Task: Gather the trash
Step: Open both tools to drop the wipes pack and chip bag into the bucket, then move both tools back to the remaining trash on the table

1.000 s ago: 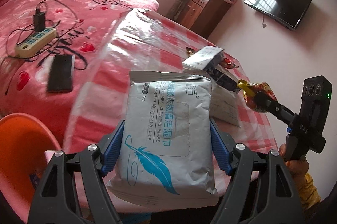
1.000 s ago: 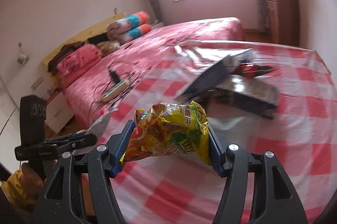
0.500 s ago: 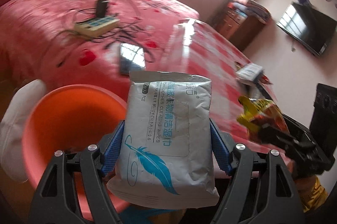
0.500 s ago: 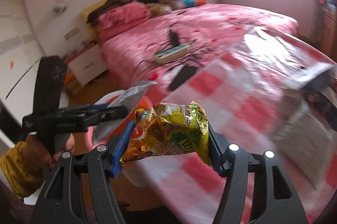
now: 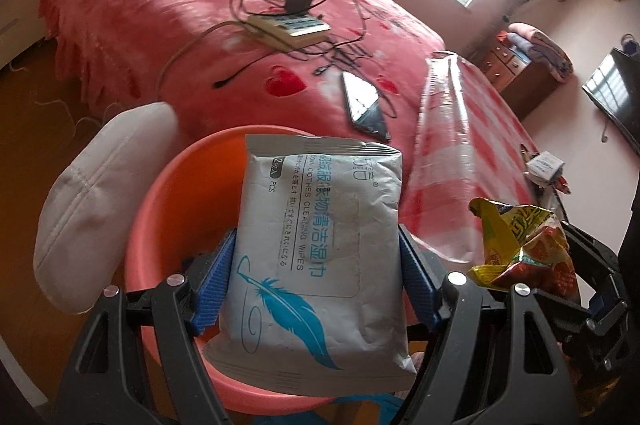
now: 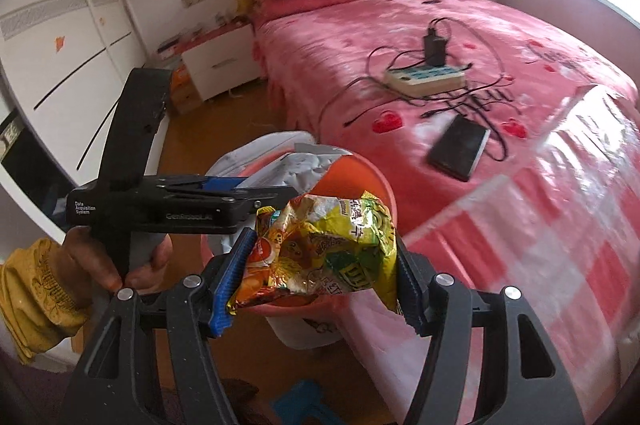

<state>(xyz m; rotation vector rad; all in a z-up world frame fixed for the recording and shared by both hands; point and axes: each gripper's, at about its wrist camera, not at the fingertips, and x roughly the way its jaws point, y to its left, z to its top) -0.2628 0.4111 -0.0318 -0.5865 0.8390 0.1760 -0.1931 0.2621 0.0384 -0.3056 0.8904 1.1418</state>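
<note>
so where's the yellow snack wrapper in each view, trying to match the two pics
Left wrist view: the yellow snack wrapper is at the right edge, low, held in the right gripper, right of the wipes pack.
Right wrist view: it sits centre, low, clamped between the blue pads, in front of the orange basin.
Shared landmark: the white power strip on the pink bed.

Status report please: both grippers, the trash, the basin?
Left gripper shut on wipes pack. Right gripper shut on snack wrapper. Both over orange basin; nothing blocking.
</note>
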